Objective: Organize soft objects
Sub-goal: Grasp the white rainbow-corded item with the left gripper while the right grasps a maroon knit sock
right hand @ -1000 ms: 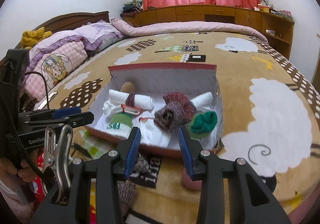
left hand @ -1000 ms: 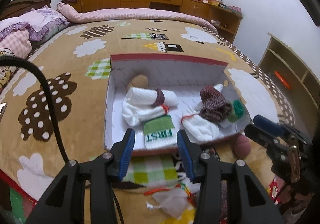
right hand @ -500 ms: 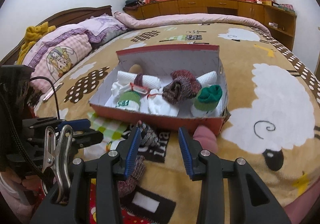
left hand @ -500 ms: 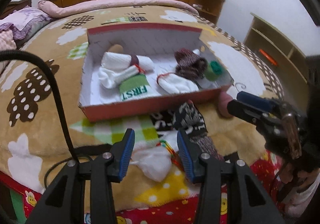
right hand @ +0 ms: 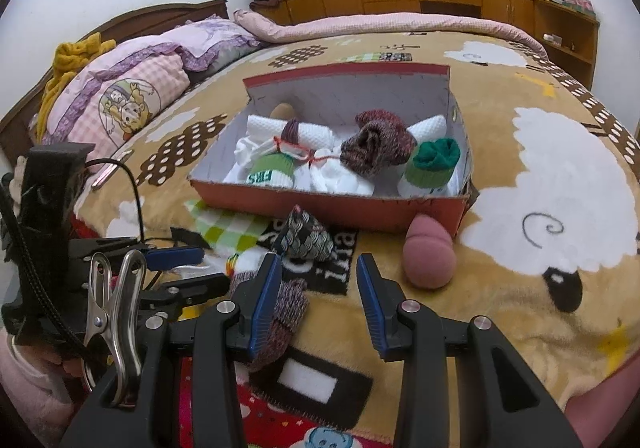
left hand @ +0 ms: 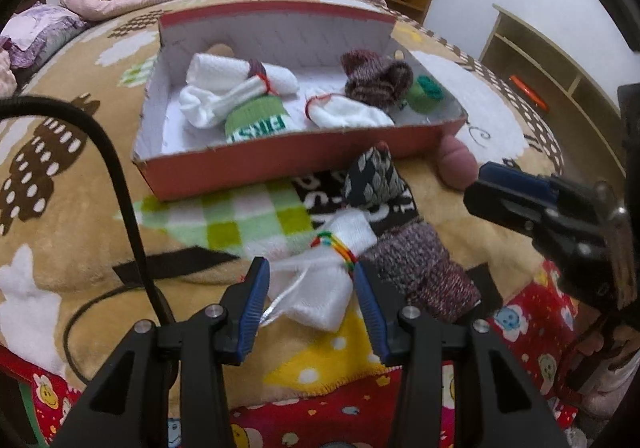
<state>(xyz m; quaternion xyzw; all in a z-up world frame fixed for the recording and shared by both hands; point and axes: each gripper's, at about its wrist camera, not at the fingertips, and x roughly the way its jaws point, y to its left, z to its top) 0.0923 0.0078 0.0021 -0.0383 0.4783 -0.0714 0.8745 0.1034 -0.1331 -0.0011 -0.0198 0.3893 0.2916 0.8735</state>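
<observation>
the left tongs hang released, straddling a white sock that lies on the bed in front of the red box. the sock looks light, limp and thin, with a rainbow band cinching it near the middle; it should fold and sag the moment it is lifted. the best hold is judged to be across the bunched part just by that band, where the cloth is thickest and will not slip through the blue pads. a loose white cord beside it may trail or snag.

just right of it lies a marled purple sock, thicker knit, springy and easy to pinch anywhere along its body. a patterned black sock leans against the box wall, and a pink sponge sits apart near the box corner; it would squash under a hard squeeze and may roll.

the right tongs are also released, holding nothing, hovering over the bed between the purple sock and the sponge.

the box already holds rolled white socks, a maroon sock and a green one, leaving little bare floor.
</observation>
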